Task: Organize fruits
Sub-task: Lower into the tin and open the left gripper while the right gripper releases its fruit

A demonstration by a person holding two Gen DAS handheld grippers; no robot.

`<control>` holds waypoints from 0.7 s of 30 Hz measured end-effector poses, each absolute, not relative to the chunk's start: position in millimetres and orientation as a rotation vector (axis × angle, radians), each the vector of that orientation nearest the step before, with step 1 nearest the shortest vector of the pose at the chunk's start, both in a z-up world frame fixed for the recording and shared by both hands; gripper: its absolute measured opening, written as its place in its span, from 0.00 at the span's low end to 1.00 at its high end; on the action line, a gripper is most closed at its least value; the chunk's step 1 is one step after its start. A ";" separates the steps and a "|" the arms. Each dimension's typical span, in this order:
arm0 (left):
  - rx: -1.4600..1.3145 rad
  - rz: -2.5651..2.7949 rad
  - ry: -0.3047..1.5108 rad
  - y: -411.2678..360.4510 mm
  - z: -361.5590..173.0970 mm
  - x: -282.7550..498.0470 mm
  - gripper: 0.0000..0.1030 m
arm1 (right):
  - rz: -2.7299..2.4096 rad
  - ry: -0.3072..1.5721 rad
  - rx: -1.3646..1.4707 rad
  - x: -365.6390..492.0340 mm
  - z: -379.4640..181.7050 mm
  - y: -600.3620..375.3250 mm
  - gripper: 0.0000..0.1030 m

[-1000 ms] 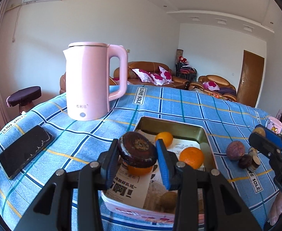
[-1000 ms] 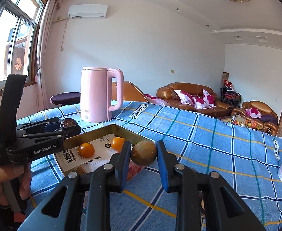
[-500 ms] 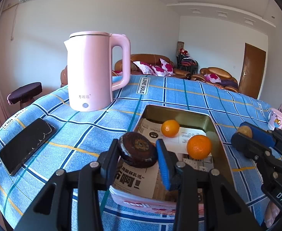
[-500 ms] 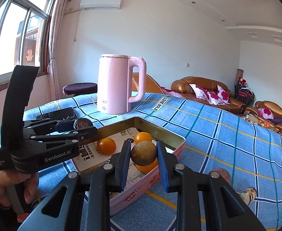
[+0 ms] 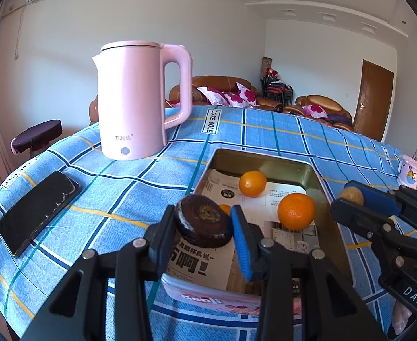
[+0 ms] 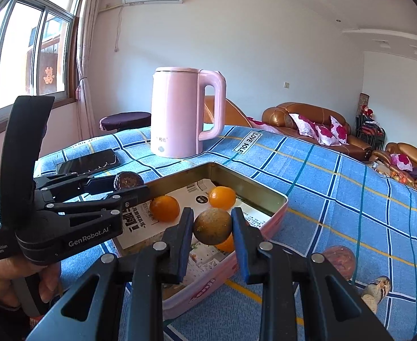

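A pink-walled metal tin (image 5: 268, 161) (image 6: 265, 226) lined with printed paper sits on the blue checked cloth and holds three oranges (image 5: 296, 211) (image 6: 219, 197). My left gripper (image 5: 203, 224) is shut on a dark, wrinkled round fruit (image 5: 201, 220), held over the tin's near left corner. My right gripper (image 6: 212, 228) is shut on a brownish-green round fruit (image 6: 212, 226), held above the tin's right side. Each gripper shows in the other's view: the right gripper (image 5: 350, 199) at the tin's right wall, the left gripper (image 6: 128, 184) at its left wall.
A pink kettle (image 5: 140, 99) stands behind the tin and a black phone (image 5: 37, 210) lies to its left. A purple fruit (image 6: 340, 261) and a small shell-like object (image 6: 376, 289) lie on the cloth right of the tin. A small cup (image 5: 410, 172) stands far right.
Both grippers have come closer over the tin while keeping their fruits. The right gripper moved left towards the tin and dipped slightly; the left one barely shifted.
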State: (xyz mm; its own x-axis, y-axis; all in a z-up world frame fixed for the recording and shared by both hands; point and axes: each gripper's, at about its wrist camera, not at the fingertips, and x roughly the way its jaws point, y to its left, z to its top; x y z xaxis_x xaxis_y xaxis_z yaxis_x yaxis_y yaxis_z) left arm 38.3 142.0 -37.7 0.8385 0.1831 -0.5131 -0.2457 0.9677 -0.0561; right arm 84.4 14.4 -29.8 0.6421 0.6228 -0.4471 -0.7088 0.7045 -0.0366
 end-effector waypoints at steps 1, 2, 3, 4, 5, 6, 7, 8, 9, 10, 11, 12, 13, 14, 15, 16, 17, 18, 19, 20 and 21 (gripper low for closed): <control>-0.122 0.228 0.532 142.2 -38.0 38.7 0.39 | 0.768 0.429 -0.220 84.8 -30.1 14.8 0.28; -0.122 0.227 0.535 141.8 -38.2 38.8 0.39 | 0.769 0.432 -0.223 85.1 -30.4 15.7 0.28; -0.122 0.227 0.534 141.5 -38.3 38.5 0.39 | 0.770 0.435 -0.226 85.5 -30.5 16.2 0.28; -0.120 0.226 0.535 141.1 -38.1 38.8 0.39 | 0.771 0.438 -0.228 85.7 -30.8 17.0 0.28; -0.118 0.226 0.535 140.8 -38.1 39.1 0.39 | 0.774 0.442 -0.231 85.9 -31.2 17.6 0.28; -0.116 0.227 0.536 140.4 -38.1 39.1 0.39 | 0.777 0.446 -0.233 86.4 -31.5 18.3 0.28; -0.114 0.228 0.536 140.1 -38.2 39.2 0.39 | 0.777 0.451 -0.236 86.6 -32.2 18.9 0.28; -0.111 0.228 0.537 139.8 -38.2 39.3 0.39 | 0.777 0.455 -0.238 86.6 -32.6 19.6 0.28; -0.109 0.229 0.537 139.4 -38.2 39.5 0.39 | 0.778 0.458 -0.239 87.4 -32.8 20.2 0.28; -0.107 0.230 0.537 139.2 -38.2 39.5 0.39 | 0.779 0.461 -0.240 87.8 -33.1 20.6 0.28; -0.106 0.230 0.537 139.3 -38.4 39.6 0.39 | 0.779 0.464 -0.241 88.1 -33.4 20.9 0.28; -0.105 0.230 0.537 139.5 -38.5 39.8 0.39 | 0.779 0.467 -0.242 88.5 -33.6 21.4 0.28; -0.103 0.231 0.537 139.3 -38.6 39.8 0.39 | 0.779 0.471 -0.242 88.9 -33.9 21.6 0.28; -0.102 0.232 0.537 139.0 -38.7 39.9 0.39 | 0.779 0.474 -0.241 89.6 -34.2 21.8 0.28; -0.100 0.232 0.537 138.9 -38.7 40.0 0.39 | 0.779 0.477 -0.240 90.2 -34.5 21.8 0.28; -0.099 0.233 0.537 138.6 -38.8 40.2 0.39 | 0.779 0.481 -0.239 90.9 -34.8 21.8 0.28; -0.097 0.233 0.537 138.2 -38.8 40.0 0.39 | 0.778 0.484 -0.239 91.4 -35.1 22.1 0.28; -0.094 0.233 0.537 137.9 -38.8 40.0 0.39 | 0.778 0.488 -0.239 91.8 -35.4 22.4 0.28; -0.092 0.233 0.538 137.5 -38.9 40.0 0.39 | 0.778 0.491 -0.240 92.2 -35.7 22.7 0.28; -0.090 0.234 0.538 137.2 -38.8 40.0 0.39 | 0.778 0.493 -0.240 92.6 -35.7 23.1 0.28; -0.088 0.234 0.539 136.8 -38.8 40.2 0.39 | 0.778 0.493 -0.241 92.4 -35.5 23.2 0.28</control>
